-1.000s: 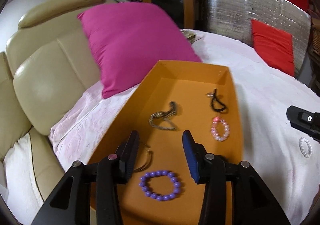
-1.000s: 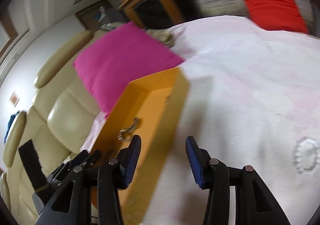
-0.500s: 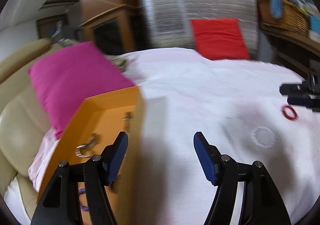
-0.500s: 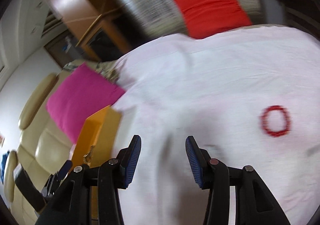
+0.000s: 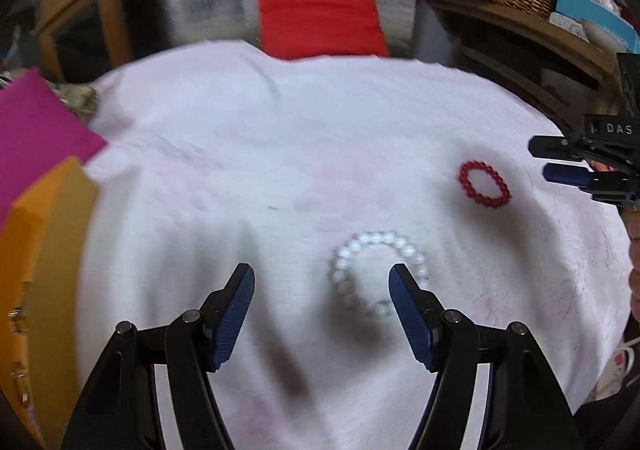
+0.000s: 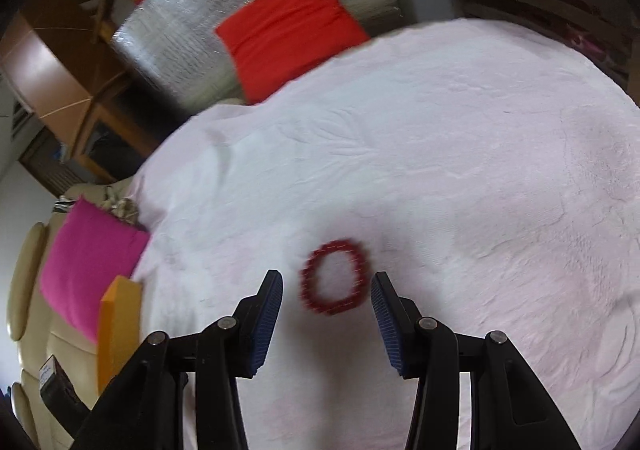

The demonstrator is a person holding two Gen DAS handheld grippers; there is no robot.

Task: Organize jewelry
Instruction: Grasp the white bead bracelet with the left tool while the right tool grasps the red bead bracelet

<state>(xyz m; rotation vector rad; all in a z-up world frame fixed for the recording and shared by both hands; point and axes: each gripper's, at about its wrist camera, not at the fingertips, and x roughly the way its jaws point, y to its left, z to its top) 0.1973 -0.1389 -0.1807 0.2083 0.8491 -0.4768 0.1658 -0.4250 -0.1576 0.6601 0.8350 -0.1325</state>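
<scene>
On the white bed (image 5: pixel 280 153) an orange tray (image 5: pixel 44 250) stands at the left edge, the left tongs (image 5: pixel 322 286) are spread above a white bracelet (image 5: pixel 376 274), and the right tongs (image 6: pixel 326 290), closing but touching nothing, frame a red bracelet (image 6: pixel 334 276).

in front of my left gripper (image 5: pixel 322 282) the pale bedcover (image 5: pixel 248 169) lies open and flat, with only the white bead bracelet (image 5: pixel 378 274) just ahead of the fingertips. the orange tray (image 5: pixel 44 250) walls off the left side, the magenta pillow (image 5: pixel 36 137) behind it. my right gripper (image 6: pixel 326 290) has the red bracelet (image 6: pixel 334 276) between its closing jaws, untouched, bare cloth beyond.
</scene>
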